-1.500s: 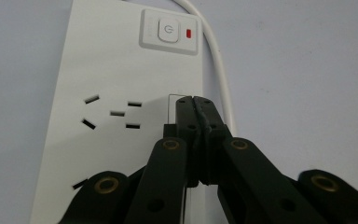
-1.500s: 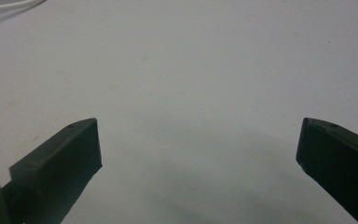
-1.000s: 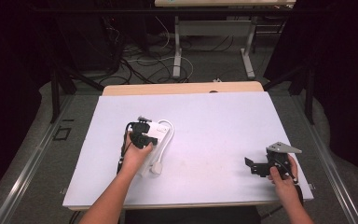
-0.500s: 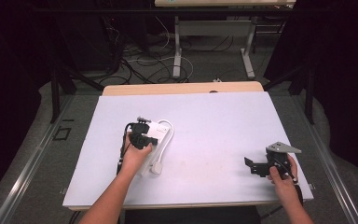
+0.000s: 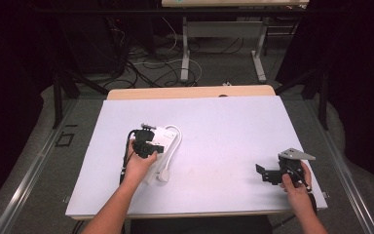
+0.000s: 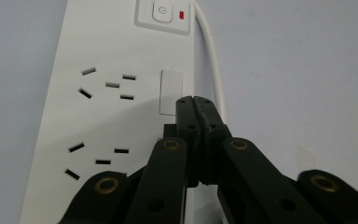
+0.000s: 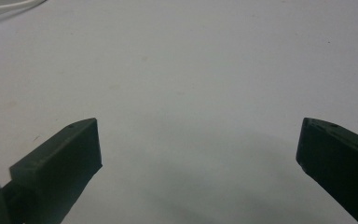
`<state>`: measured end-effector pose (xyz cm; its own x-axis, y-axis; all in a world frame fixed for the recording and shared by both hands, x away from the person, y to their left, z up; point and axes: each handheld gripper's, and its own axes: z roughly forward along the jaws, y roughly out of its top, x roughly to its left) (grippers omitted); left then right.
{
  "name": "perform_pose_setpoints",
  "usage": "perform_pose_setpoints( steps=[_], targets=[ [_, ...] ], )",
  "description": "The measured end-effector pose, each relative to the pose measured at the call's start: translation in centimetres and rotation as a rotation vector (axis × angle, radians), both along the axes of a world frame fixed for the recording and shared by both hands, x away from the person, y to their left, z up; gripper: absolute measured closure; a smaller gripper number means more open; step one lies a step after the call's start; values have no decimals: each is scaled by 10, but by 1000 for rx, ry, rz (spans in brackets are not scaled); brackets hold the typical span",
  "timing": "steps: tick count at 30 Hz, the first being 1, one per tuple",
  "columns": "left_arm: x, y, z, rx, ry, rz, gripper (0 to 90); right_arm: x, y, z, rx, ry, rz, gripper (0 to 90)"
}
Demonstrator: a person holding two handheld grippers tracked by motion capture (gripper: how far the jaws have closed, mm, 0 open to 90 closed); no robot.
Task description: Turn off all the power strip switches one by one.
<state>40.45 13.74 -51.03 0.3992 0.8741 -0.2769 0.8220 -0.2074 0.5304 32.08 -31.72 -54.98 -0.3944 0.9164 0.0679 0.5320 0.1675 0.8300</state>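
Note:
A white power strip [image 5: 161,135] lies on the left half of the white table top [image 5: 224,122], its white cable [image 5: 176,140] looping beside it to a plug [image 5: 164,175]. My left gripper [image 5: 147,129] hovers over the strip, shut with nothing between its jaws. In the left gripper view the closed tips [image 6: 194,101] sit just below a small white rectangle near the strip's [image 6: 107,56] right edge, below the power button [image 6: 161,11] and red light [image 6: 182,15]. My right gripper [image 5: 264,172] rests at the right front of the table, open and empty [image 7: 198,135].
Dark floor with cables and the legs of another table [image 5: 185,44] lie beyond the far edge. A wooden strip [image 5: 190,92] borders the white top at the back. Bare white surface spans between the two grippers.

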Motion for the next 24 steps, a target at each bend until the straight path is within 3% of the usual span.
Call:
perform_pose_setpoints(
  steps=[24],
  targets=[
    [-13, 14, -5, -3, 8, -2, 900, 0, 0, 0, -1, -2, 1, 0]
  ],
)
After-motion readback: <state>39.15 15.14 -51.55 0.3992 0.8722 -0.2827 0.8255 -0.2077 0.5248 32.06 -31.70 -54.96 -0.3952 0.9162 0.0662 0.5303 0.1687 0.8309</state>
